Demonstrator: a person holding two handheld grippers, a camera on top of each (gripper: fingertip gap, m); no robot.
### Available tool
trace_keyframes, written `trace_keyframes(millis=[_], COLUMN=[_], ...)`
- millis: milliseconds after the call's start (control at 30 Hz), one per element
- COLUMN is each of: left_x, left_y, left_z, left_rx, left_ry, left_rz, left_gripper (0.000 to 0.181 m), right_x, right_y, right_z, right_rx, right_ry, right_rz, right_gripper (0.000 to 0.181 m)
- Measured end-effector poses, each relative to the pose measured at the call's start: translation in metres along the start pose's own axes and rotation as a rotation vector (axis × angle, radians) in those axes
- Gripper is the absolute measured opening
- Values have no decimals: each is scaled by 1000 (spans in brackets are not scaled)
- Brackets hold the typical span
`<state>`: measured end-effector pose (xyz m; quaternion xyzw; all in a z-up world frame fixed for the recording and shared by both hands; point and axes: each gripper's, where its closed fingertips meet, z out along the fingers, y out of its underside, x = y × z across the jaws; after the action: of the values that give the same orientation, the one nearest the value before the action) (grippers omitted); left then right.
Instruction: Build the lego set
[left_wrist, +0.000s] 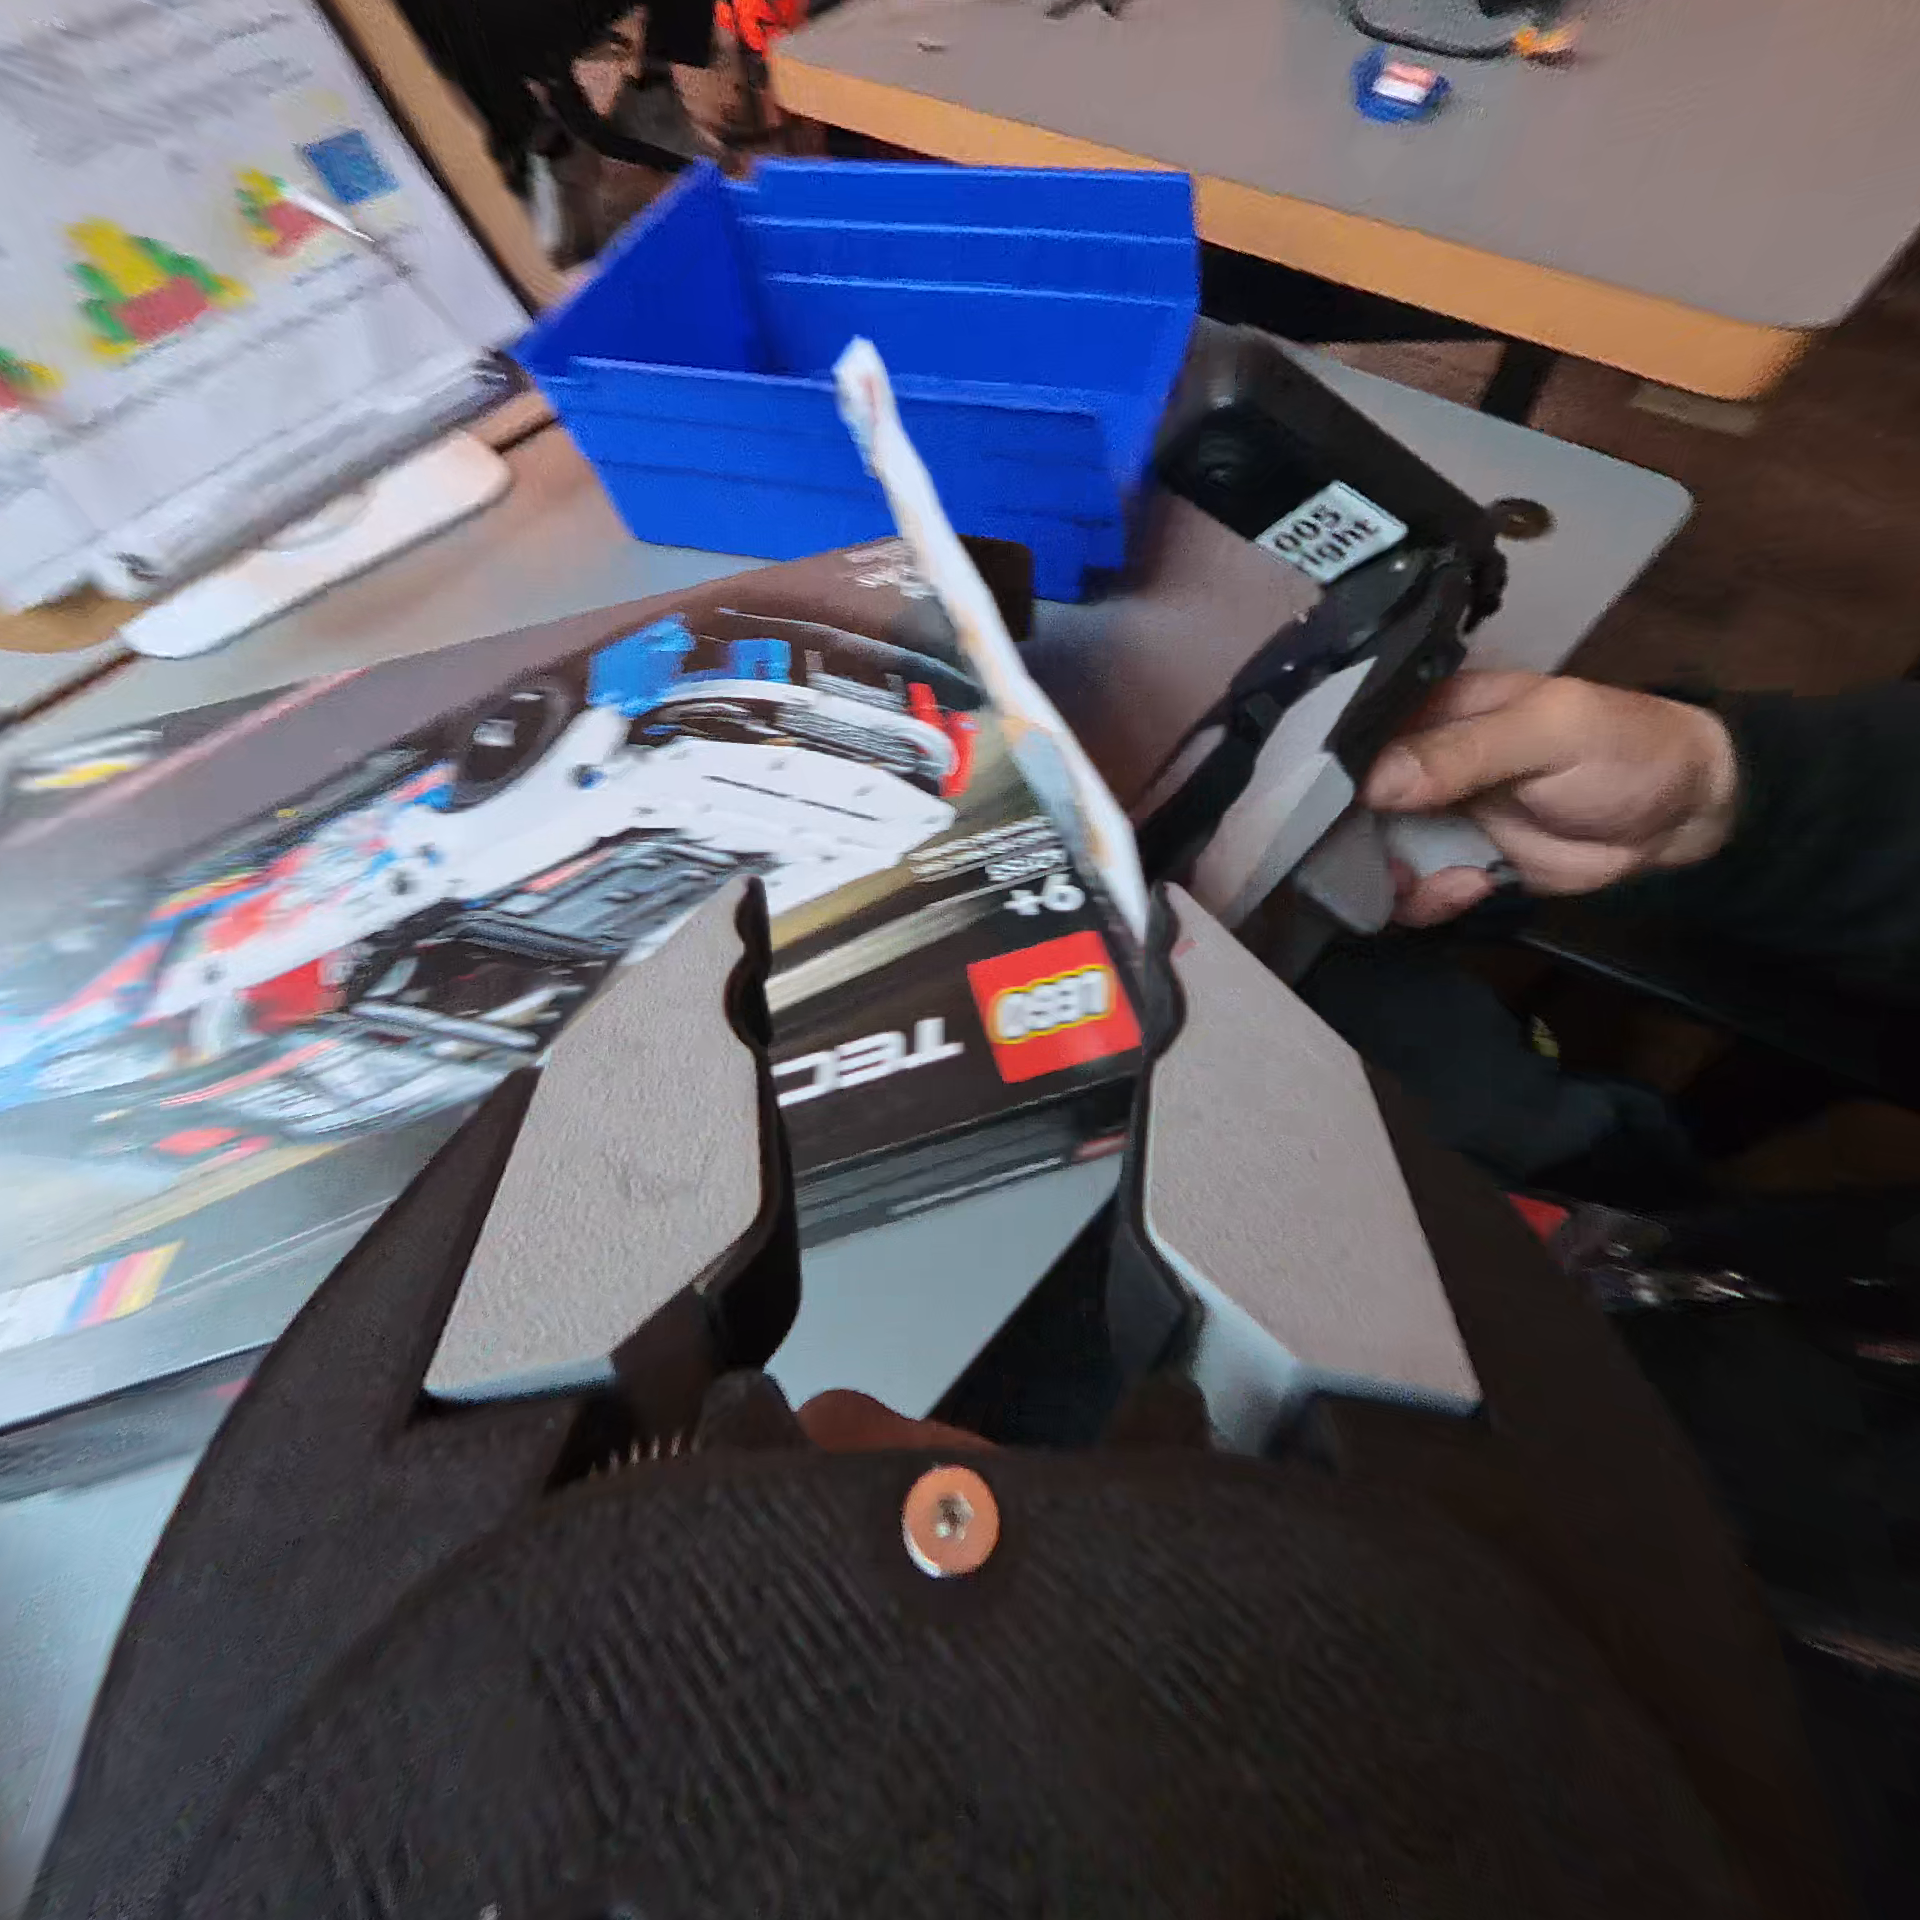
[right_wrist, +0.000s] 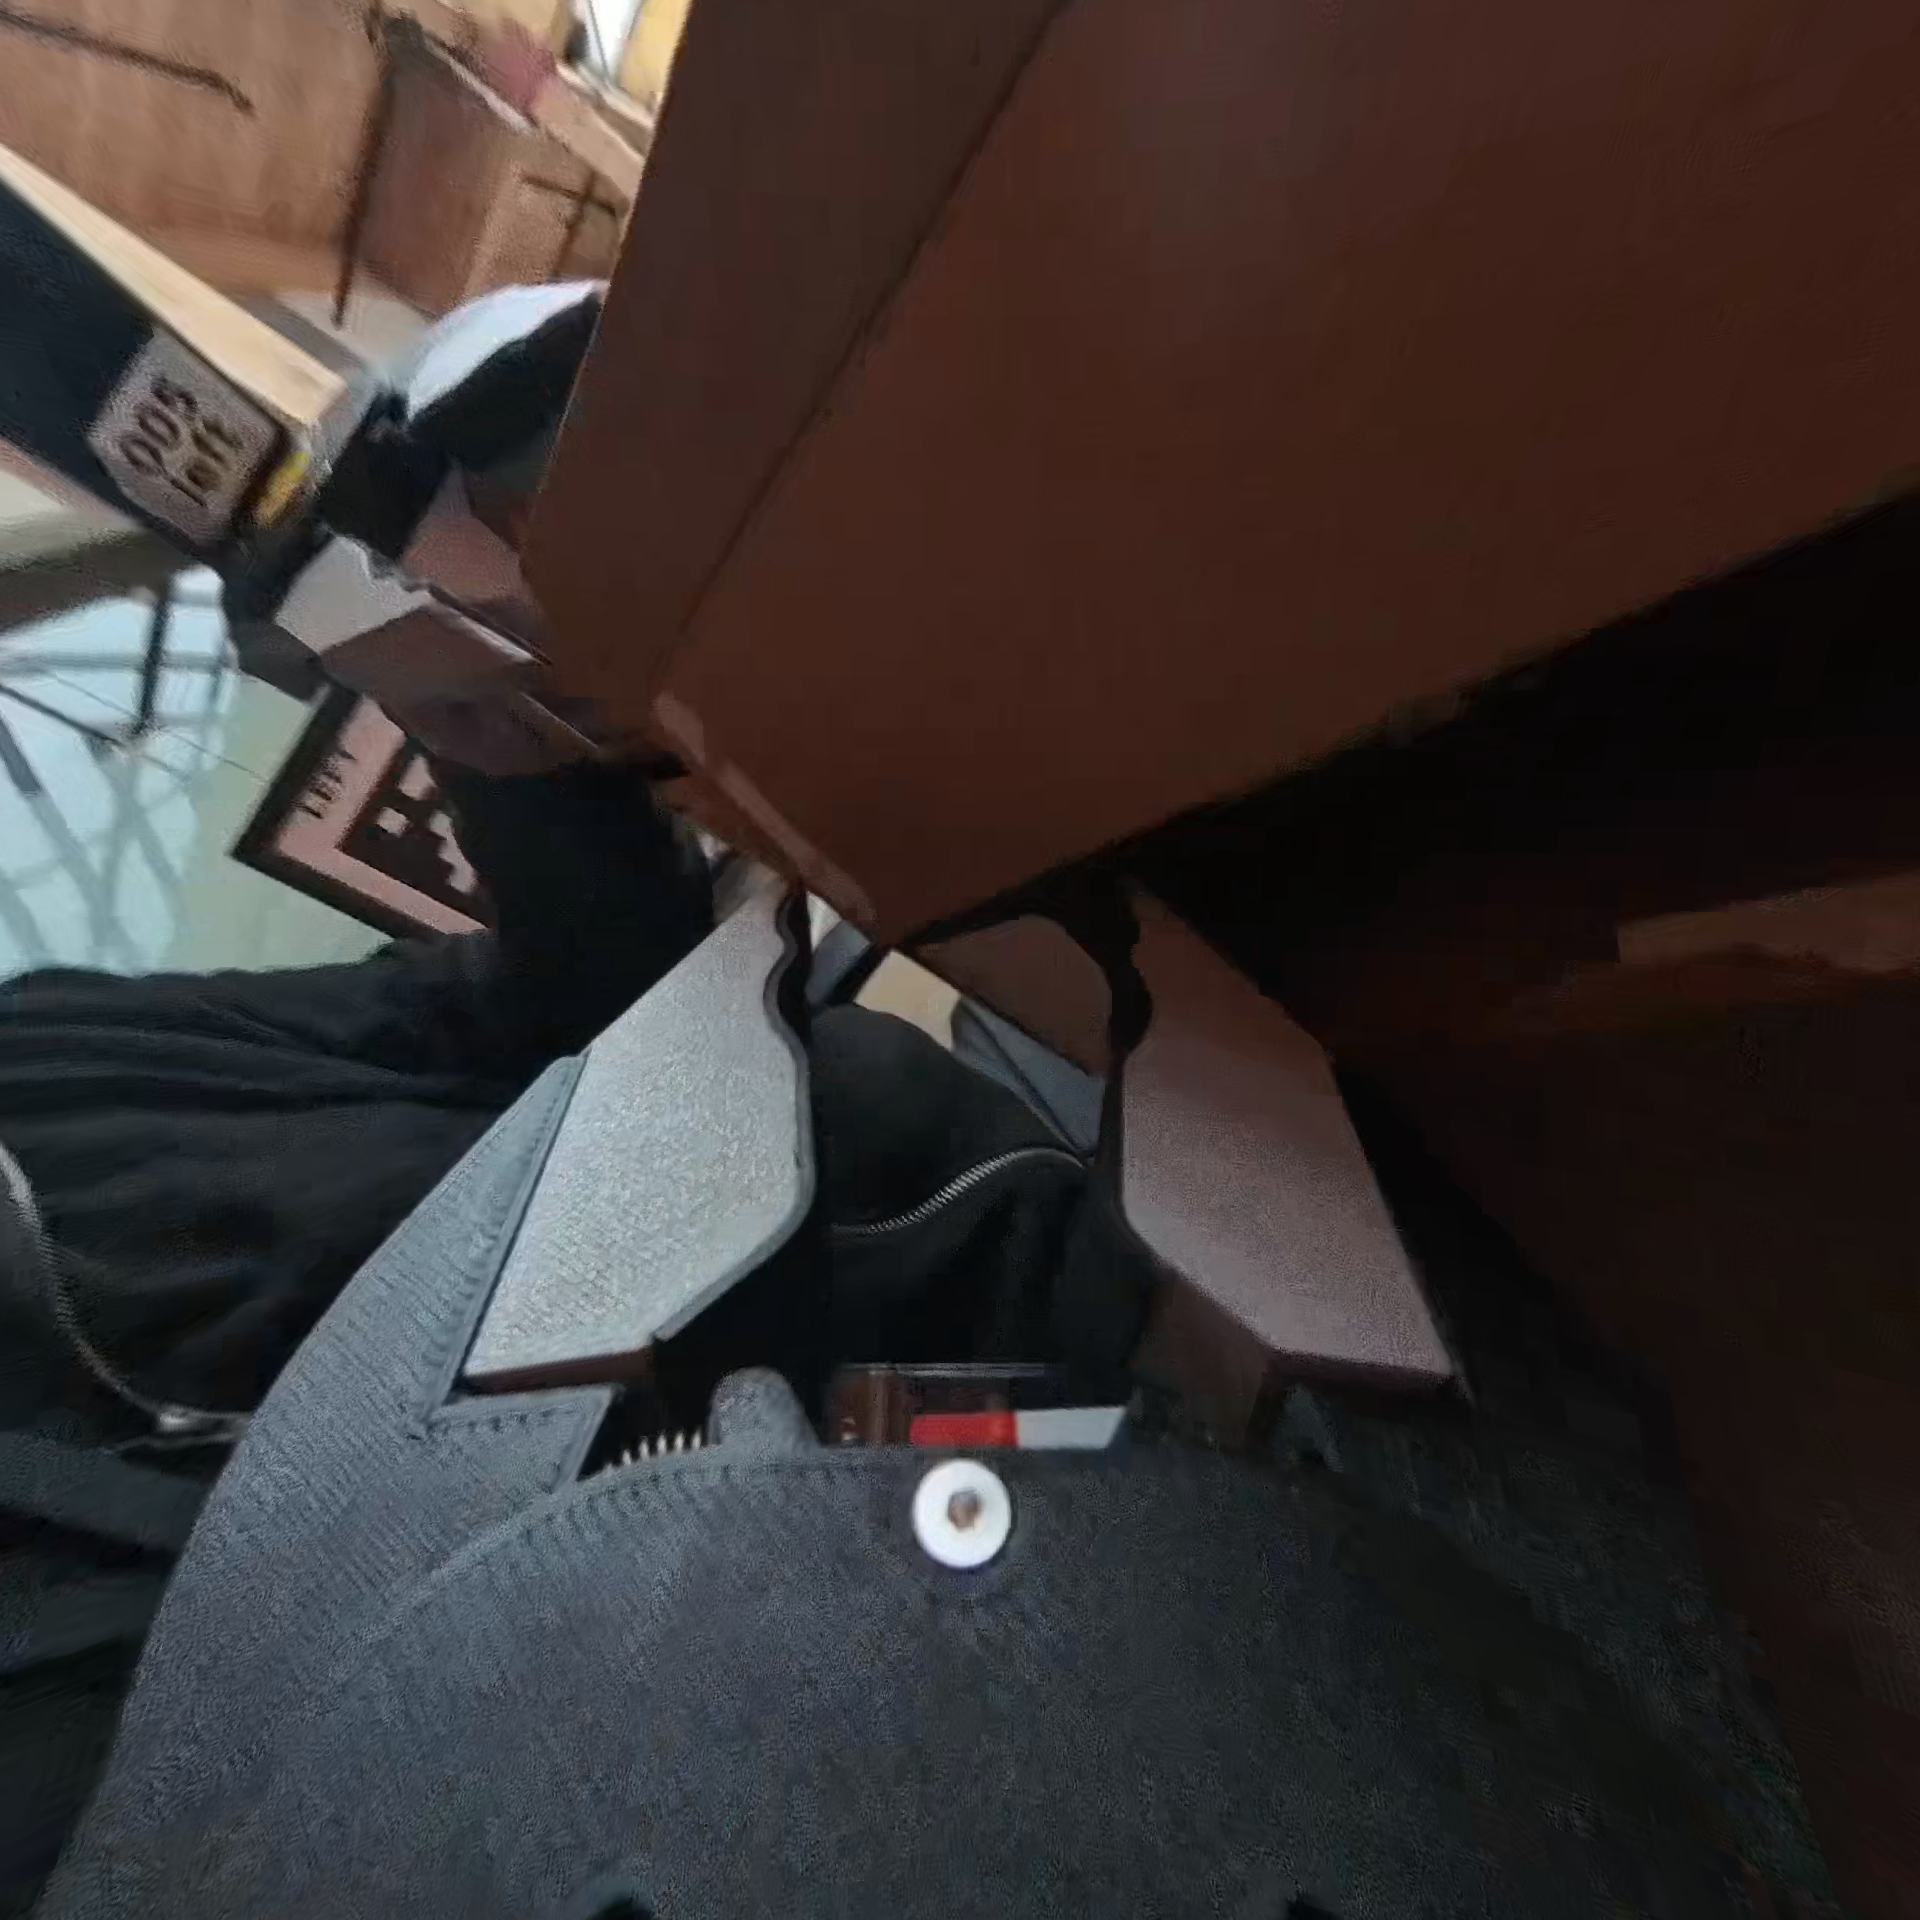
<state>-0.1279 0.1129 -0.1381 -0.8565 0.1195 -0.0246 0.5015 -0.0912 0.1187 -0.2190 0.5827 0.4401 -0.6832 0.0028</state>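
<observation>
While both hand-held grippers (left_wrist: 956, 935) (right_wrist: 961, 935) gape, the black lego box (left_wrist: 520, 883) shows a raised end flap (left_wrist: 966, 623).

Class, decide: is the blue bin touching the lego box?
Cannot tell. In the left wrist view the blue bin sits behind the lego box, whose raised flap hides where they'd meet.

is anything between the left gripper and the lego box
Nothing visible. The left gripper is open right over the near corner of the lego box, one finger beside the raised end flap. The blue bin sits behind the box.
</observation>
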Motion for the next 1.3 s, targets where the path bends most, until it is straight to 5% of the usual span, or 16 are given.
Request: trace_keyframes(millis=[100, 233, 267, 333, 633, 833, 900, 1000, 1300], left_x=[29, 11, 11, 12, 15, 18, 18, 18, 2], left_y=[8, 19, 18, 10, -5, -12, -13, -14, -14], left_z=[22, 44, 44, 37, 27, 27, 28, 28, 19], left_rx=[-34, -55, -38, 25, 38, 103, 137, 177, 249], left_ry=[66, -66, -42, 11, 64, 83, 100, 135, 179], left_rz=[-28, 2, -39, -147, -195, -203, -220, -240, -257], left_gripper=[73, 7, 5, 1, 0, 0, 0, 0, 0], right_x=[-6, -21, -22, -11, 19, 31, 48, 81, 80], right_y=[22, 60, 68, 69, -46, -31, -37, -44, -69], right_z=[-1, 5, 4, -4, -62, -20, -16, -13, 13], right_rx=[-54, -240, -277, -286, 151, 240, 288, 329, 462], right_ry=[90, 106, 116, 199, 553, 323, 350, 480, 277], right_rz=[-233, -515, -572, -672, -773, -115, 21, 140, 335], right_gripper=[56, 38, 41, 19, 38, 36, 38, 40, 4])
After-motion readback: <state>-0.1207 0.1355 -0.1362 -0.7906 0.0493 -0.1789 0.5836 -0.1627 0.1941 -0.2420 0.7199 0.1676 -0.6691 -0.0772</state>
